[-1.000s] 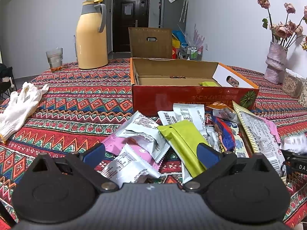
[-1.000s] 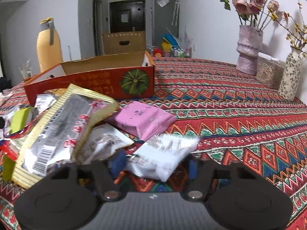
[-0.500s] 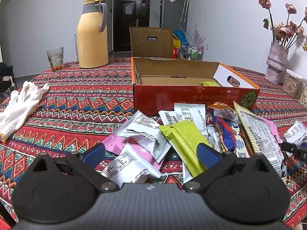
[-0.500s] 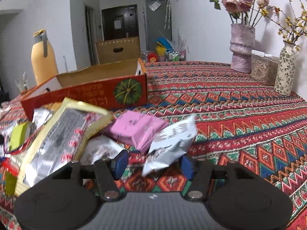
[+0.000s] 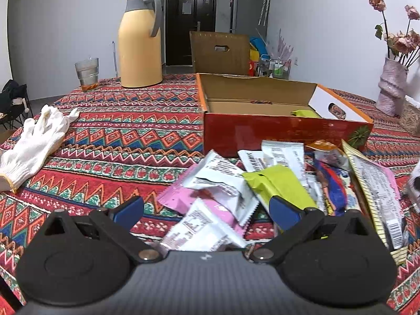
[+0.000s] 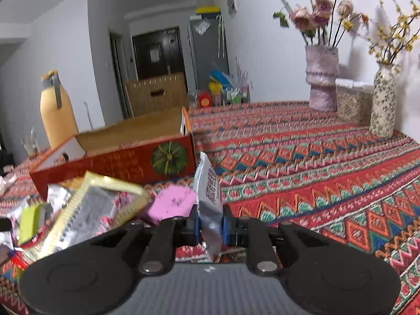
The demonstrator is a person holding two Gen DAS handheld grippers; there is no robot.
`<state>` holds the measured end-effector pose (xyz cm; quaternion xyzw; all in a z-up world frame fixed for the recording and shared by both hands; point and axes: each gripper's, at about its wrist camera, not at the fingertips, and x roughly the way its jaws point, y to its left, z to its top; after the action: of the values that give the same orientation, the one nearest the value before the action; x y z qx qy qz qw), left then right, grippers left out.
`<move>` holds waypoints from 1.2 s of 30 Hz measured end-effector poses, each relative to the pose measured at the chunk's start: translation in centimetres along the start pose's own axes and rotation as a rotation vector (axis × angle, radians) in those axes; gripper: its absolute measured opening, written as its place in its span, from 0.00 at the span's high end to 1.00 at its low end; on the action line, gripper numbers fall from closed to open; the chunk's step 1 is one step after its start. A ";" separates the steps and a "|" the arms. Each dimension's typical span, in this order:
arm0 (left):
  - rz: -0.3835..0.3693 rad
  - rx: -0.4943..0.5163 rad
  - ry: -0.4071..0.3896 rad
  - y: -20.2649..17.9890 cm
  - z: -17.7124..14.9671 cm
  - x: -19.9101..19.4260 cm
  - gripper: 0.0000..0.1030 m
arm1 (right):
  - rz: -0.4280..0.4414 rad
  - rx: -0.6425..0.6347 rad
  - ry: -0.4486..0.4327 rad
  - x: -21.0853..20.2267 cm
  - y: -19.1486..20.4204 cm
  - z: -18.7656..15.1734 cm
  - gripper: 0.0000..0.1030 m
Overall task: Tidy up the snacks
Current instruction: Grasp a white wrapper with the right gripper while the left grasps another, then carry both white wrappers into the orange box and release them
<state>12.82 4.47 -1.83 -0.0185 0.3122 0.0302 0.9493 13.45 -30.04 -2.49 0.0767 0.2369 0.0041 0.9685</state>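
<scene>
The right gripper (image 6: 212, 227) has its jaws pinching a white foil snack packet (image 6: 208, 194) low in mid-frame. The packet stands on edge; it looks light, crinkly and slippery, best held by its flat middle. The left gripper (image 5: 207, 208) has its jaws spread over the snack pile (image 5: 265, 183). Beyond, the red cardboard box (image 5: 262, 134) holds one green packet (image 5: 304, 113).

Tablecloth (image 5: 126, 136): red zigzag bands, multicoloured. Carton (image 5: 262, 134): red outside, brown within. Flask (image 5: 139, 44): yellow, grey top. Glove (image 5: 34, 144): white. Wrapper (image 5: 278, 181): lime green.
</scene>
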 end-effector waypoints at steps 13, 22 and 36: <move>-0.024 0.037 0.091 1.2 -1.1 1.3 0.00 | 0.025 -0.007 -0.001 -0.2 1.0 -0.1 0.85; -0.046 0.047 0.099 1.2 -2.1 1.1 0.09 | 0.049 -0.012 0.005 -1.1 1.8 -0.6 0.85; -0.073 0.062 0.069 0.7 -3.3 0.1 0.44 | 0.092 -0.028 -0.041 -5.1 2.9 -1.1 0.85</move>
<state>10.92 5.04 -4.59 -0.0014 0.3447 -0.0151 0.9386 8.48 -27.22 -0.61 0.0742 0.2131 0.0505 0.9729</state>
